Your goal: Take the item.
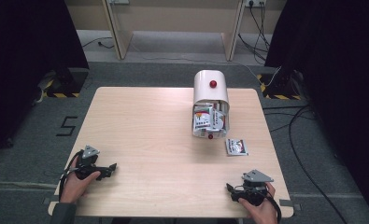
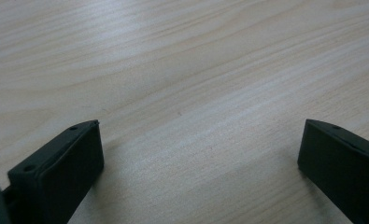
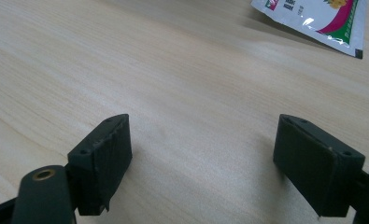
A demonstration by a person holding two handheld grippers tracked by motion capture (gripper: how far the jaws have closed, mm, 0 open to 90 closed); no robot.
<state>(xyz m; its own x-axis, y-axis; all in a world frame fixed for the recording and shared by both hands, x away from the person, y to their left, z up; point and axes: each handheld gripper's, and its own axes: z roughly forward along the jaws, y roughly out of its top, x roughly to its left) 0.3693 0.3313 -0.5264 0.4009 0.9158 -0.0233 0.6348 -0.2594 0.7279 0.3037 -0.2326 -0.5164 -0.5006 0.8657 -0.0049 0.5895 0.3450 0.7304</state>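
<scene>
Table (image 1: 140, 126) carries a white bin (image 1: 210, 105) stuffed with packets, far centre-right. One loose sachet (image 1: 236, 146) lies flat just beside it, ahead of the right gripper (image 1: 230, 190), outside its spread jaws. Left gripper (image 1: 111, 167) near-left, jaws spread, nothing between.

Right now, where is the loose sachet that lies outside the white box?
In the high view the loose sachet lies flat on the table, right of centre, just in front of the white box and beyond the right gripper.
</scene>
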